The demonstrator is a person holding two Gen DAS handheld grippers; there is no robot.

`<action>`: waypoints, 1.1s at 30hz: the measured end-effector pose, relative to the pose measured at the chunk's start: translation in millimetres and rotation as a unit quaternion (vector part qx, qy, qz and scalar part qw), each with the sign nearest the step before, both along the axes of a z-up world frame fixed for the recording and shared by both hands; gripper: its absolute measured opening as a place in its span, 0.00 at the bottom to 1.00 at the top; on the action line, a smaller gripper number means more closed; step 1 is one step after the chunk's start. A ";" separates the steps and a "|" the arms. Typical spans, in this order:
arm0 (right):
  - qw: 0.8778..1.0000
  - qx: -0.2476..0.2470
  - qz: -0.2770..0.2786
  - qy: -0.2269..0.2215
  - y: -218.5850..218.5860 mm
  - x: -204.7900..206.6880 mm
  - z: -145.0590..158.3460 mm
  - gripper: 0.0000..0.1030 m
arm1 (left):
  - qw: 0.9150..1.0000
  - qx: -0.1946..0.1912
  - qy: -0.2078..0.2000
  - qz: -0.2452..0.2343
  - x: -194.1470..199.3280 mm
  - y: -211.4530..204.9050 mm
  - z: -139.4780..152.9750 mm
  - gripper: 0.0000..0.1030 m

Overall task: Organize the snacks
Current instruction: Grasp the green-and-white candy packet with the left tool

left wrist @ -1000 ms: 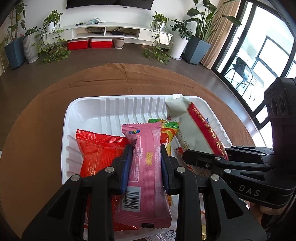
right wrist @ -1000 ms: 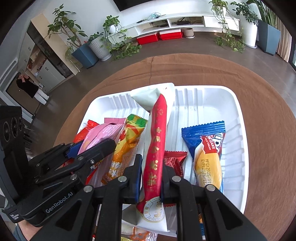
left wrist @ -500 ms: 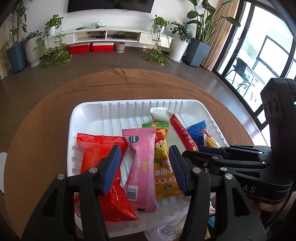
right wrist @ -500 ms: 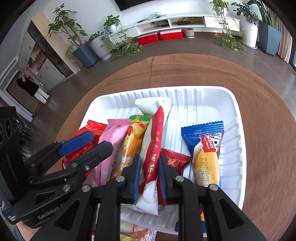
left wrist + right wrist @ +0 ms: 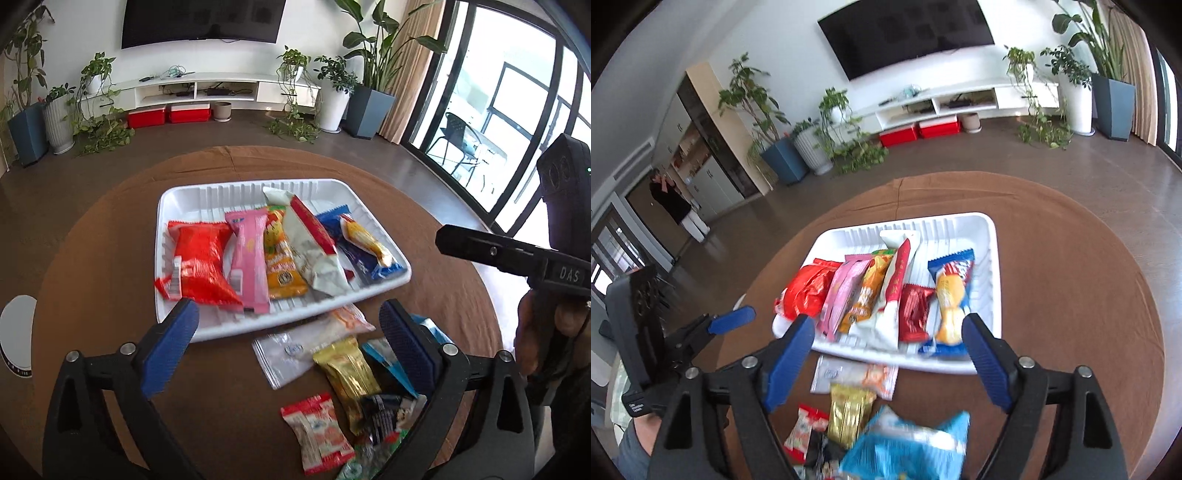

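A white tray (image 5: 162, 206) on the brown round table holds a row of snacks: a red pack (image 5: 199, 262), a pink pack (image 5: 249, 258), an orange pack (image 5: 280, 262), a white-and-red pack (image 5: 314, 251) and a blue pack (image 5: 362, 240). My left gripper (image 5: 286, 308) hovers over the tray's near rim, its jaws opening wide with nothing held. My right gripper (image 5: 888, 325) stands the same way before the tray (image 5: 993, 258), jaws opening and empty. Loose snacks lie in front of the tray: a clear bag (image 5: 306, 347), a gold pack (image 5: 347, 369) and a light blue pack (image 5: 908, 443).
A red-and-white pack (image 5: 319, 428) and a dark pack (image 5: 384, 410) lie nearest me. A white disc (image 5: 16, 332) sits at the table's left edge. A person (image 5: 674, 203) stands in a far doorway. Potted plants and a low TV cabinet line the far wall.
The left gripper let go of the pink pack and the right let go of the white-and-red pack. Both opened wide and drew back and up, bringing the loose snacks into view.
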State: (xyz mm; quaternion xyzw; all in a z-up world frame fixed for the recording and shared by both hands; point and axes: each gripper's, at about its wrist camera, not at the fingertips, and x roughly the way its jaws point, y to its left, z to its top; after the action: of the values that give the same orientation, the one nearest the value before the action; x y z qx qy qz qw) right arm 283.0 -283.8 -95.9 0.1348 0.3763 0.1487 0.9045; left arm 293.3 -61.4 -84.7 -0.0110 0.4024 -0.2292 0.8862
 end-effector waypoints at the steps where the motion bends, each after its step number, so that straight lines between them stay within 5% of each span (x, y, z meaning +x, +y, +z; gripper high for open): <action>1: 1.000 0.003 -0.003 -0.004 -3.7 -13.8 -1.8 0.82 | 1.000 -0.007 0.004 -0.007 -13.2 1.0 -3.0 0.97; 9: 0.999 0.036 -0.005 0.018 -7.4 -100.7 -50.1 0.82 | 0.998 -0.030 0.051 0.015 -100.1 12.9 -41.8 0.97; 13: 0.998 0.056 -0.005 0.036 -2.8 -121.1 -68.1 0.82 | 0.998 -0.005 0.053 -0.020 -132.2 -3.5 -52.8 0.97; 26: 0.998 0.047 -0.004 0.046 10.8 -150.5 -86.1 0.78 | 0.996 0.040 0.043 -0.069 -150.3 -34.0 -58.2 0.94; 33: 0.998 0.034 -0.007 0.048 12.5 -155.7 -88.5 0.72 | 0.993 0.065 0.052 -0.089 -139.7 -45.1 -63.8 0.56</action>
State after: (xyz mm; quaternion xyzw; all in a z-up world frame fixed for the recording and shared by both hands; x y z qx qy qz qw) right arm 127.3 -271.3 -184.4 0.1747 0.4136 0.1483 0.8812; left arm 153.5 -106.5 -148.6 0.0701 0.4617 -0.2799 0.8388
